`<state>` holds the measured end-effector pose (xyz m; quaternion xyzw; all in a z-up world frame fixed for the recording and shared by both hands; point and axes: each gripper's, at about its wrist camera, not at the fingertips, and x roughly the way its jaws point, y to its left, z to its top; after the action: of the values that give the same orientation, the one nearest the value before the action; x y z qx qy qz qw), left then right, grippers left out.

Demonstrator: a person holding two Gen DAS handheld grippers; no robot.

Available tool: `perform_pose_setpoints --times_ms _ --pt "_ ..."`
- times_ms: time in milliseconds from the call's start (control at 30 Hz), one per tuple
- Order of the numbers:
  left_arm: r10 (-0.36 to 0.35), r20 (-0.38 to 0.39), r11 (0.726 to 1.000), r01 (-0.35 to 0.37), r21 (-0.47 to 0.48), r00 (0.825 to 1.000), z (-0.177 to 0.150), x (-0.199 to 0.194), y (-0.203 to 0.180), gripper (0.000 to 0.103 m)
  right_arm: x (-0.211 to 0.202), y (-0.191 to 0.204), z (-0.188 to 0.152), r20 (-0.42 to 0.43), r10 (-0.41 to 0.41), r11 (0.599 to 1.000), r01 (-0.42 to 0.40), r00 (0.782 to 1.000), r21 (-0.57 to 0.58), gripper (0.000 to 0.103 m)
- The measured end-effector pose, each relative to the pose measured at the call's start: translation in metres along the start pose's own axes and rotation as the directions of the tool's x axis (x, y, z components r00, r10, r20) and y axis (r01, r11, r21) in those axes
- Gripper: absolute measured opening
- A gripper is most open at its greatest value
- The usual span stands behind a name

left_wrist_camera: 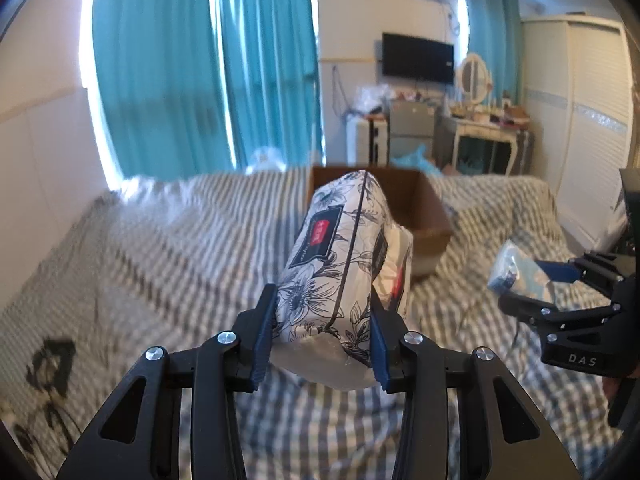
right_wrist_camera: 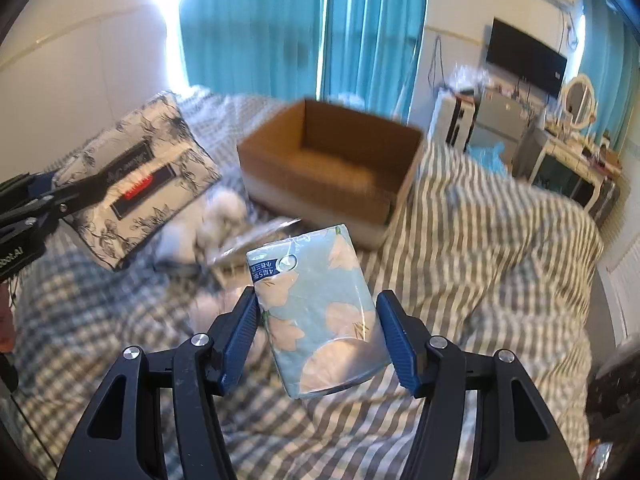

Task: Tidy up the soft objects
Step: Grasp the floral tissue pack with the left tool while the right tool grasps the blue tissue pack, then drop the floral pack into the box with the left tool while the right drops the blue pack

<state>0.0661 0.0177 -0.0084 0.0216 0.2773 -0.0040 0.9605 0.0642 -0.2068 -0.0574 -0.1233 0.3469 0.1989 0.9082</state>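
Left wrist view, nearest first: the left claw (left_wrist_camera: 323,330) pinches a white tissue pack with black flower drawings (left_wrist_camera: 336,256) between its blue pads, holding it in the air, long end pointing away. Below lies a bed (left_wrist_camera: 160,264) covered in grey-and-white checked and striped bedding. Just beyond the pack's far end stands an open cardboard box (left_wrist_camera: 424,208) on the bed. At the right edge, the right claw (left_wrist_camera: 532,284) appears from the side, clamped on a pale blue pack.

Right wrist view, nearest first: the right claw (right_wrist_camera: 318,334) grips a blue-green tissue pack with peach flowers (right_wrist_camera: 320,316) between its pads, lifted above the bedding. A little farther, on the bed, lie blurred white soft things and clear plastic wrapping (right_wrist_camera: 224,224). To the left, the floral pack hangs in the left claw. Beyond sits the cardboard box, open side up. Farthest back are teal curtains (right_wrist_camera: 304,24), a wall-mounted black screen (right_wrist_camera: 524,62) and a white dressing table with an oval mirror (right_wrist_camera: 580,100).
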Motion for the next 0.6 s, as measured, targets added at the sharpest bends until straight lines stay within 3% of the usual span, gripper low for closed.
perform_pose_setpoints --times_ms 167,333,533,600 --pt "-0.014 0.065 1.000 0.014 0.002 0.998 0.042 0.007 0.004 0.040 -0.013 -0.009 0.049 0.085 -0.012 1.000 0.012 0.996 -0.005 0.060" --pt "-0.059 0.066 0.998 0.061 -0.016 0.996 0.080 0.043 0.005 0.040 -0.005 -0.021 0.106 0.151 -0.042 0.999 0.044 0.988 -0.011 0.060" --pt "-0.110 0.036 0.994 0.111 -0.024 0.993 0.126 0.110 0.001 0.040 0.040 -0.042 0.164 0.176 -0.092 0.995 0.095 0.980 -0.011 0.060" --pt "-0.095 0.028 0.995 0.096 -0.012 0.995 0.132 0.131 -0.002 0.040 0.065 -0.052 0.176 0.159 -0.093 0.996 0.094 0.983 0.006 0.060"
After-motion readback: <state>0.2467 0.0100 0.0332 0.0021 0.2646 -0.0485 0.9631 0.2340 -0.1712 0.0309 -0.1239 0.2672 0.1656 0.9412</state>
